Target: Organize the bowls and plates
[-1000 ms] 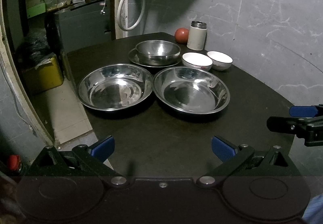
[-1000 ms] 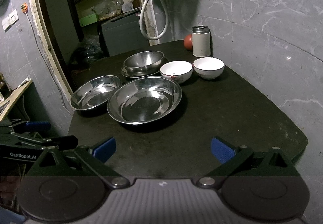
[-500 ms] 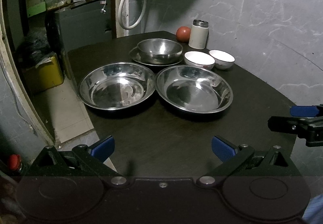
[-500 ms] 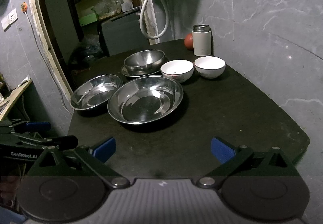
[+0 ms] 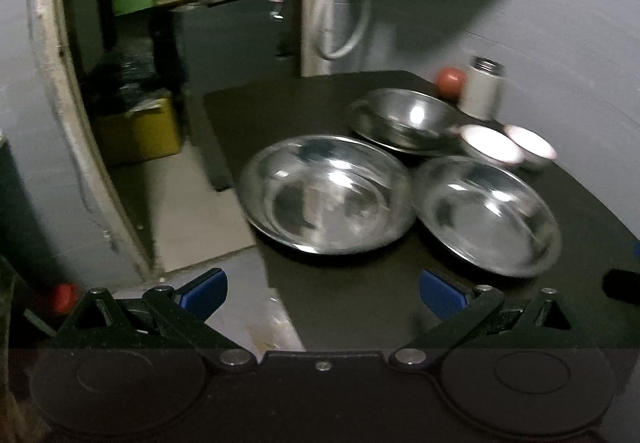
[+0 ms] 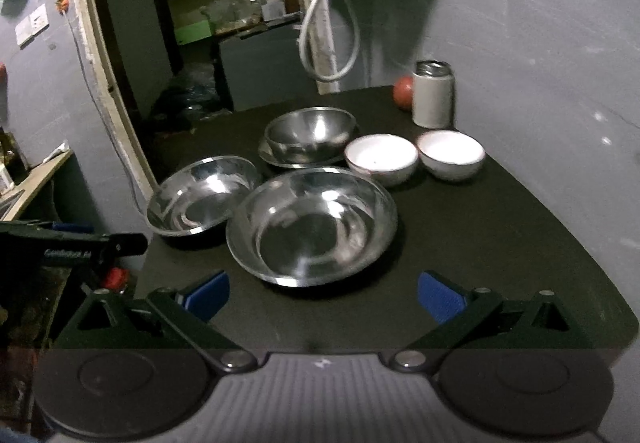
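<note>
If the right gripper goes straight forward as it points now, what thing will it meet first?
Probably the nearest large steel dish: it lies on the dark table straight ahead of the open right gripper, nothing between. How high the gripper is above the rim is unclear.

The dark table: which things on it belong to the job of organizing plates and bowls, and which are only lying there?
Job: two wide steel dishes; steel bowl on a steel plate; two white bowls.

Lying about: white steel-capped flask; red round thing behind it.
</note>
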